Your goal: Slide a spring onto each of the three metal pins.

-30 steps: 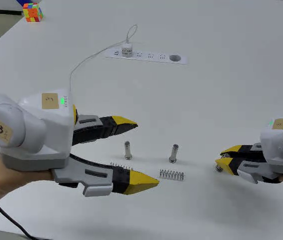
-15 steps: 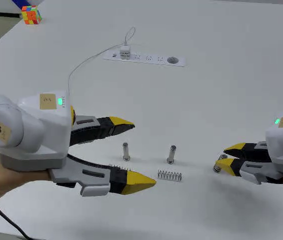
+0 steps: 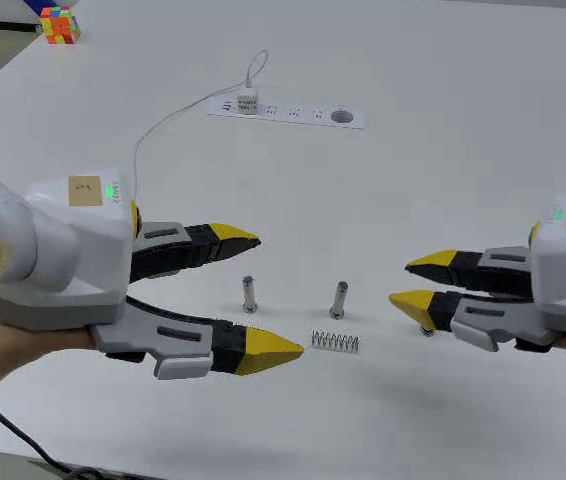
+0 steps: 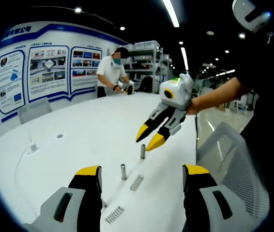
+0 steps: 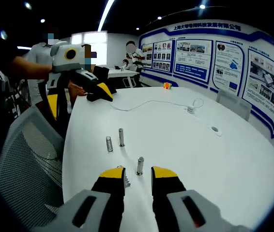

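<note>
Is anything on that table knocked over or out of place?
Nothing stands out. The left pin and the right pin stand upright and bare; a spring lies flat on the table near them.

left hand-held gripper (image 3: 278,295) and right hand-held gripper (image 3: 400,282): white and grey bodies, black jaws tipped yellow, tan stickers (image 3: 85,187) and green lights (image 3: 109,190) on top. a black cable (image 3: 8,432) trails behind the left one.
</note>
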`<action>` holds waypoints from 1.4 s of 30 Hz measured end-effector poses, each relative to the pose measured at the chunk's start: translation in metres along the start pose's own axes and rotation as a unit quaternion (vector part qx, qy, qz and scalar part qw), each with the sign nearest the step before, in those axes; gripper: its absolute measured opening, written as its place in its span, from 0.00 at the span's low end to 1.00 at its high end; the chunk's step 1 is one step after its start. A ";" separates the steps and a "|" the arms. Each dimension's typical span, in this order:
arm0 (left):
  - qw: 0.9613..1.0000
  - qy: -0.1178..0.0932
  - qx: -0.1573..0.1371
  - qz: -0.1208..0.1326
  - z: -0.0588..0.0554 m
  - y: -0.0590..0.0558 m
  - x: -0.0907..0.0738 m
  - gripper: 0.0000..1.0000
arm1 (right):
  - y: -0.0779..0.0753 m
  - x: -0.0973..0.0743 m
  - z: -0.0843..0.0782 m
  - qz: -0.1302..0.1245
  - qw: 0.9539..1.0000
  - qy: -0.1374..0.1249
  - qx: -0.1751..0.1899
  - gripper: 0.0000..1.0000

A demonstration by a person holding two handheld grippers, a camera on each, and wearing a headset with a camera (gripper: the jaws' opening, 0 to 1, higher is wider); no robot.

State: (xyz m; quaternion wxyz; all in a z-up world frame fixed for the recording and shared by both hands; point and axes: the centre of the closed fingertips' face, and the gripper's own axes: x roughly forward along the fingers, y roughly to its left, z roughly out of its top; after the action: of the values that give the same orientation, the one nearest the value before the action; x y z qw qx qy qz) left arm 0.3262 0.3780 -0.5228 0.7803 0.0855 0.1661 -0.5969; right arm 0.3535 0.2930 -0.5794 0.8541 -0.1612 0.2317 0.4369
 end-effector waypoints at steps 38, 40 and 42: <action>1.000 0.003 -0.003 0.015 -0.001 0.012 -0.003 0.68 | 0.024 0.061 -0.068 0.061 0.992 0.107 0.000 0.11; 1.000 0.001 -0.003 0.016 -0.001 0.013 -0.002 0.68 | 0.025 0.054 -0.062 0.062 0.993 0.103 -0.001 0.11; 1.000 0.001 -0.003 0.016 -0.002 0.014 0.000 0.66 | 0.025 0.047 -0.055 0.062 0.993 0.099 -0.005 0.11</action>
State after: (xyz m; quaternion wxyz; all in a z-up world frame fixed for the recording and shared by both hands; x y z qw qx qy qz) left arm 0.3392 0.3826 -0.5250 0.7901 0.0862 0.1674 -0.5833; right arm 0.3432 0.3122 -0.6530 0.7976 -0.1930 0.3225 0.4717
